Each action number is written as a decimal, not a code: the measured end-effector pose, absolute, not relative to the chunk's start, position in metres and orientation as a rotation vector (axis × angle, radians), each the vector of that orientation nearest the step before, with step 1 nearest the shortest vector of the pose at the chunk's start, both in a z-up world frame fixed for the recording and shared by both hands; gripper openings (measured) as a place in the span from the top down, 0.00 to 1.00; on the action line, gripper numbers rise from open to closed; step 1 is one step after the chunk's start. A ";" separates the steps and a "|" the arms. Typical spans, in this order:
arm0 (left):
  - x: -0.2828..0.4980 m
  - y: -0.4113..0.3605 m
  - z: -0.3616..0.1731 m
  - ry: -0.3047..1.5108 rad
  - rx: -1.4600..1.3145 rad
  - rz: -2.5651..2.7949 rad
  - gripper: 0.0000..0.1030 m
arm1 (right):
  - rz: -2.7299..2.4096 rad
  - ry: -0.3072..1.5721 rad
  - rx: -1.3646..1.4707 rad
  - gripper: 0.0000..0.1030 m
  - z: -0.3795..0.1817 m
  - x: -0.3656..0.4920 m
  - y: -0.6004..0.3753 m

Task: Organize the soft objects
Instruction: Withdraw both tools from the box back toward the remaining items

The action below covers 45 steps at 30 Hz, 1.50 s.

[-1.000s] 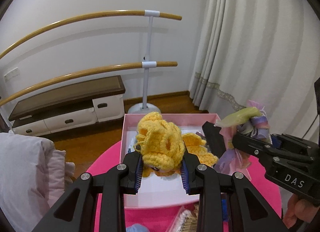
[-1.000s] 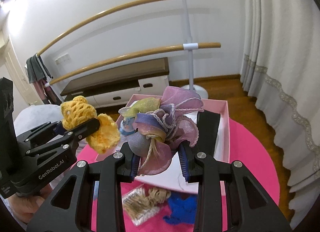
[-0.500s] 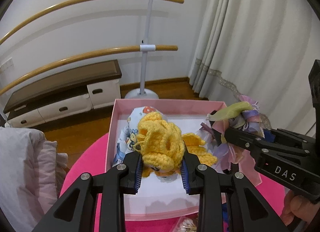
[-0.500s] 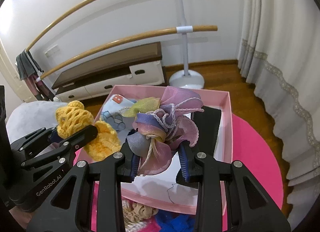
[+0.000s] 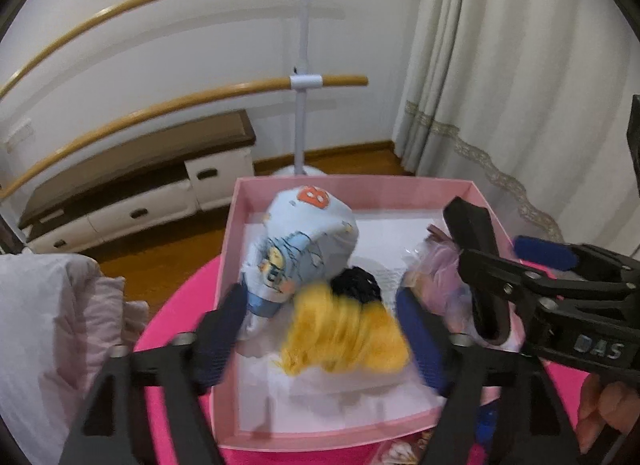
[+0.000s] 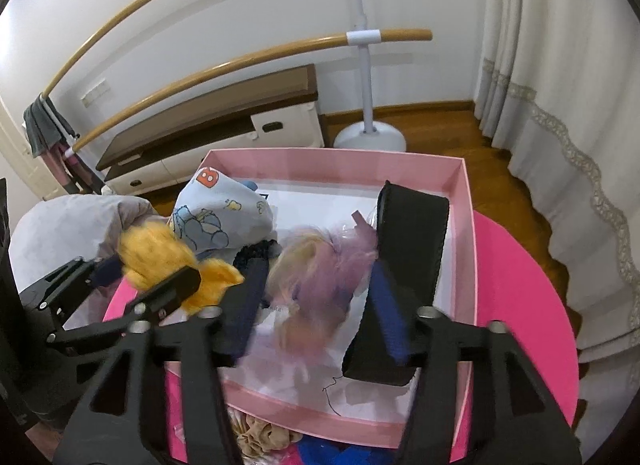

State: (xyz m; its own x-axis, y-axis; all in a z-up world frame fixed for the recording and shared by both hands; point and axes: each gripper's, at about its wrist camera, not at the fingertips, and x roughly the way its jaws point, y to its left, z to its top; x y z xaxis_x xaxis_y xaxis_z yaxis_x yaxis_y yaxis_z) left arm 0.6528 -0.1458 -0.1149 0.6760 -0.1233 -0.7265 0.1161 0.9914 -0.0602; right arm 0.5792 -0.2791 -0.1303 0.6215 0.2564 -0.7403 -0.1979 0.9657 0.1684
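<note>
White-walled room, wood floor, two curved wooden barre rails [image 5: 168, 105] on a white stand, low cabinet [image 6: 216, 133] with dark top, pale curtain [image 5: 520, 85] to the right. Round pink bench [image 6: 516, 289] carries an open pink box [image 6: 466, 225], white paper lining inside.

Writing: orange "B" on the blue printed cloth [image 5: 304, 245] (cartoon bears on it too), bundled at the box's back left. "DAS" reads on the right gripper's body, seen from the left wrist view. Nothing else legible.

Left gripper [image 5: 320, 337]: fingers spread wide, blue pads showing. Yellow crochet piece [image 5: 344, 337] sits between them, blurred, over the box's front left; cannot tell whether it touches either pad or the paper. A dark blue-black knit piece [image 5: 356, 283] lies just behind it, against the blue cloth.

Right gripper [image 6: 316, 313]: fingers also wide apart. Pastel scrunchie [image 6: 316, 281] (lilac, pink, pale yellow, sheer fabric) lies between them, blurred, in the middle of the box; contact with the pads unclear. Black band [image 6: 412, 241], broad and flat, runs along the box's right side, touching the right finger's far edge in view.

Outside the box, at the near rim: a beige scrunchie [image 6: 260, 433] and something blue [image 6: 340, 453], partly hidden. Grey-pink bedding [image 5: 44, 329] at far left, beside the bench.
</note>
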 end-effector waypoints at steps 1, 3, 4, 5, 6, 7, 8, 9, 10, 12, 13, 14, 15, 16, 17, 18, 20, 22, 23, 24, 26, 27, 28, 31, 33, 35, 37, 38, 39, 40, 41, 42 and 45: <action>0.652 -0.147 -0.113 0.801 -0.001 -0.126 0.14 | 0.255 0.854 0.077 0.18 -0.129 0.578 -0.281; 0.651 -0.150 -0.110 0.781 0.011 -0.118 0.06 | 0.245 0.832 0.096 0.06 -0.126 0.576 -0.286; 0.651 -0.152 -0.107 0.769 0.015 -0.115 0.03 | 0.240 0.822 0.104 0.01 -0.124 0.574 -0.288; 0.649 -0.153 -0.106 0.759 0.020 -0.110 0.02 | 0.235 0.809 0.115 0.00 -0.122 0.572 -0.291; 0.647 -0.155 -0.105 0.752 0.026 -0.104 0.00 | 0.230 0.794 0.128 0.00 -0.118 0.570 -0.295; 0.644 -0.156 -0.103 0.742 0.035 -0.096 0.00 | 0.227 0.786 0.136 0.00 -0.116 0.568 -0.297; 0.642 -0.158 -0.100 0.733 0.043 -0.091 0.00 | 0.222 0.776 0.142 0.00 -0.113 0.565 -0.300; 0.637 -0.158 -0.099 0.727 0.047 -0.089 0.00 | 0.209 0.763 0.145 0.00 -0.109 0.562 -0.303; 0.631 -0.157 -0.100 0.722 0.053 -0.083 0.00 | 0.198 0.756 0.144 0.00 -0.105 0.559 -0.304; 0.622 -0.158 -0.096 0.704 0.063 -0.069 0.00 | 0.183 0.740 0.149 0.00 -0.098 0.551 -0.308; 0.608 -0.154 -0.095 0.693 0.062 -0.071 0.00 | 0.182 0.731 0.154 0.00 -0.095 0.547 -0.309; 0.595 -0.149 -0.093 0.686 0.059 -0.074 0.00 | 0.181 0.720 0.156 0.00 -0.092 0.543 -0.311; 0.589 -0.148 -0.091 0.678 0.054 -0.077 0.00 | 0.176 0.707 0.156 0.00 -0.088 0.537 -0.313; 0.584 -0.148 -0.088 0.670 0.049 -0.079 0.00 | 0.172 0.695 0.156 0.00 -0.084 0.530 -0.315; 0.576 -0.145 -0.084 0.659 0.045 -0.080 0.00 | 0.170 0.686 0.157 0.00 -0.082 0.524 -0.317; 0.569 -0.144 -0.080 0.647 0.042 -0.082 0.00 | 0.166 0.671 0.162 0.00 -0.078 0.515 -0.319; 0.554 -0.139 -0.072 0.624 0.033 -0.085 0.00 | 0.157 0.651 0.171 0.00 -0.073 0.502 -0.323; 0.537 -0.137 -0.064 0.604 0.022 -0.089 0.00 | 0.152 0.627 0.181 0.00 -0.069 0.484 -0.326; 0.529 -0.134 -0.060 0.598 0.020 -0.090 0.00 | 0.152 0.617 0.181 0.00 -0.068 0.476 -0.327; 0.521 -0.133 -0.057 0.589 0.018 -0.092 0.00 | 0.148 0.607 0.180 0.00 -0.066 0.468 -0.327; 0.505 -0.131 -0.051 0.569 0.013 -0.095 0.00 | 0.140 0.585 0.178 0.00 -0.064 0.448 -0.327; 0.498 -0.129 -0.049 0.564 0.010 -0.095 0.00 | 0.136 0.575 0.179 0.00 -0.063 0.439 -0.327; 0.488 -0.127 -0.047 0.557 0.004 -0.097 0.00 | 0.133 0.569 0.180 0.00 -0.063 0.430 -0.328; 0.465 -0.122 -0.044 0.542 -0.010 -0.106 0.00 | 0.124 0.551 0.173 0.00 -0.062 0.404 -0.327; 0.452 -0.119 -0.041 0.535 -0.017 -0.105 0.00 | 0.116 0.534 0.163 0.00 -0.060 0.386 -0.325; 0.436 -0.115 -0.040 0.530 -0.028 -0.105 0.00 | 0.105 0.517 0.154 0.00 -0.058 0.371 -0.323; 0.422 -0.113 -0.039 0.522 -0.034 -0.103 0.00 | 0.093 0.500 0.142 0.00 -0.057 0.356 -0.321; 0.415 -0.112 -0.039 0.517 -0.036 -0.102 0.00 | 0.084 0.490 0.134 0.00 -0.056 0.348 -0.318; 0.407 -0.111 -0.038 0.512 -0.035 -0.101 0.00 | 0.079 0.484 0.128 0.00 -0.056 0.341 -0.319; 0.399 -0.110 -0.037 0.507 -0.035 -0.099 0.00 | 0.076 0.477 0.123 0.00 -0.055 0.335 -0.318; 0.392 -0.110 -0.037 0.503 -0.036 -0.099 0.00 | 0.075 0.471 0.119 0.00 -0.055 0.329 -0.318; 0.386 -0.109 -0.037 0.501 -0.040 -0.100 0.00 | 0.070 0.463 0.112 0.00 -0.054 0.321 -0.317; 0.366 -0.107 -0.036 0.494 -0.059 -0.106 0.00 | 0.080 0.448 0.121 0.00 -0.053 0.305 -0.316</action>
State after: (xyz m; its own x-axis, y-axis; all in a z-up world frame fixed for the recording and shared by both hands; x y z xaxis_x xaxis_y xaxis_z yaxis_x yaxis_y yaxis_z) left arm 0.3656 -0.1066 -0.0356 0.8752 -0.1158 -0.4696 0.0872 0.9928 -0.0823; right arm 0.3046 -0.3163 -0.0530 0.8982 0.1038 -0.4271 -0.0505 0.9897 0.1343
